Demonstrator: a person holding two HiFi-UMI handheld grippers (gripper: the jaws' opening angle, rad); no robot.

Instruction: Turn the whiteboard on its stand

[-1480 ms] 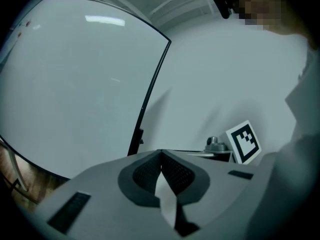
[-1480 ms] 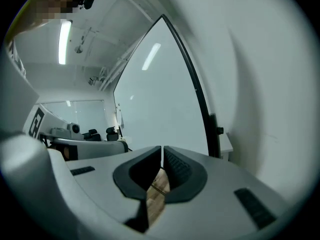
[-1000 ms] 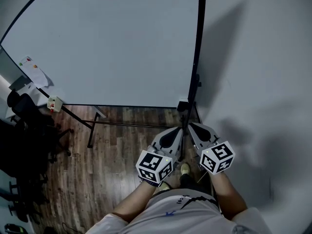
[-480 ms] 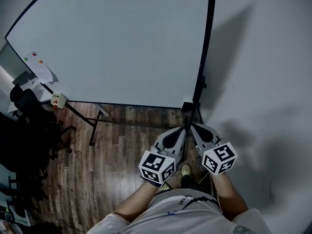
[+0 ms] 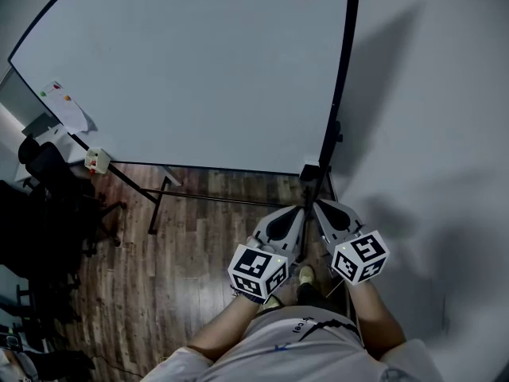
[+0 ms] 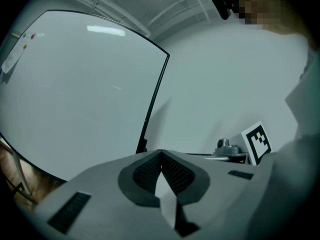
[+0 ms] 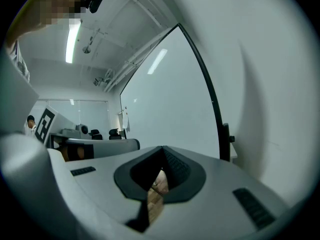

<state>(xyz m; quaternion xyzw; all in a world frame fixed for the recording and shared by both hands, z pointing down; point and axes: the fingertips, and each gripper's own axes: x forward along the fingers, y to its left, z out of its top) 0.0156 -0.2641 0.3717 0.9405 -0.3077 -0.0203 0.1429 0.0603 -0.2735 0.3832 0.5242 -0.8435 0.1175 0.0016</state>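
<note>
The whiteboard (image 5: 199,62) is a big white panel in a black frame (image 5: 340,86) and fills the upper head view. Its black stand (image 5: 159,201) rests on the wooden floor. My left gripper (image 5: 297,211) and right gripper (image 5: 316,204) are side by side just below the board's lower right corner (image 5: 312,171). Both point at the stand's post there, and whether they touch it I cannot tell. Both are shut with nothing between the pads. The left gripper view shows the board (image 6: 75,84) ahead, and the right gripper view shows its frame edge (image 7: 210,99).
A white wall (image 5: 429,134) stands close on the right. Black office chairs (image 5: 48,205) crowd the left side. A paper sheet (image 5: 65,114) hangs at the board's left end, with a small box (image 5: 97,161) below it. The person's shoes (image 5: 306,275) are under the grippers.
In the head view the board's right frame edge now sits further right. Both grippers have drifted slightly right and down with it. The jaws stay shut.
</note>
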